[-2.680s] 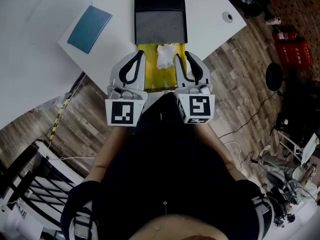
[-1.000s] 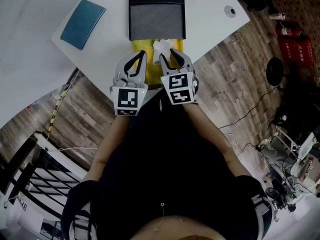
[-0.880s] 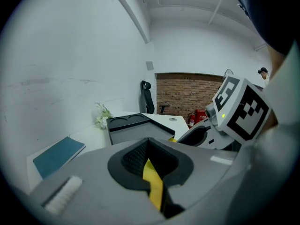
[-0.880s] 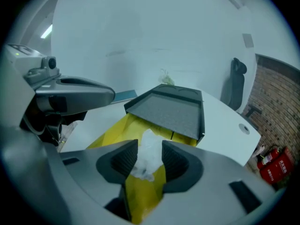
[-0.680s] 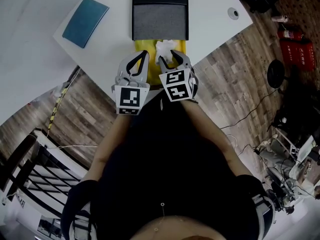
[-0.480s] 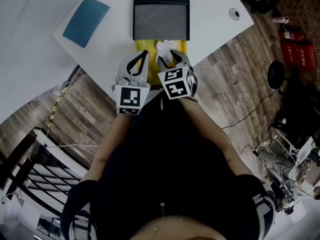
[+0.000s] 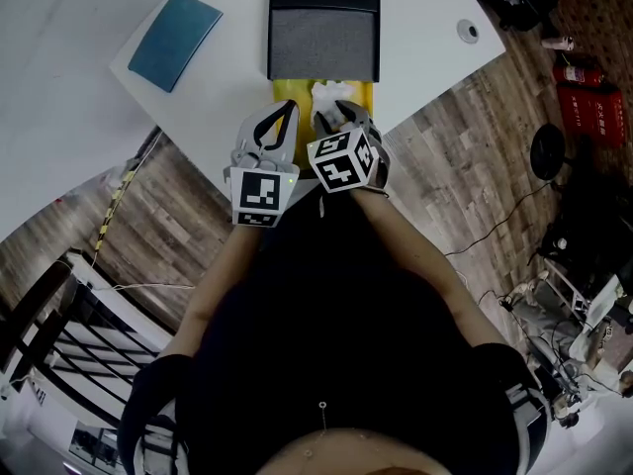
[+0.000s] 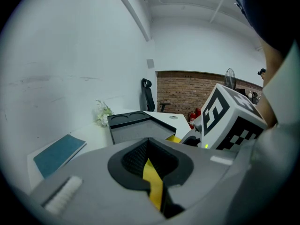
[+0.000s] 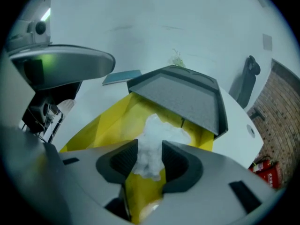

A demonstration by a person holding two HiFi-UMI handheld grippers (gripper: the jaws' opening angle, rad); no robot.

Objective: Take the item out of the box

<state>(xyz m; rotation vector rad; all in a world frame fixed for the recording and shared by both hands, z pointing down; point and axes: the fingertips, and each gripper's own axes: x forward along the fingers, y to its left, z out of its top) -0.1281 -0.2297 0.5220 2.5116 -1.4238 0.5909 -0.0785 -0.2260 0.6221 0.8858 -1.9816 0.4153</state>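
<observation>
1. Right tongs (image 7: 336, 115) have sunk lower over the yellow box (image 9: 105, 125) since the earlier frame. Their jaws have just been opening and now stand wide, with the white crumpled item (image 9: 152, 142) between them, inside the box.
2. Left tongs (image 8: 149, 153) are clamped on the box's left wall, a yellow strip pinched between the jaws.
3. Box sits at the near edge of the surface (image 7: 415, 38). Its grey-lined lid (image 7: 323, 43) lies open beyond the box.
4. White surface shows open on both sides of the box. Blue book (image 7: 175, 28) lies well left of it.

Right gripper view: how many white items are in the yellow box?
1: a white crumpled wad in the yellow box, near the grey-lined lid, standing between the jaws of the right tool, which have just been opening. More may lie hidden beneath it.
</observation>
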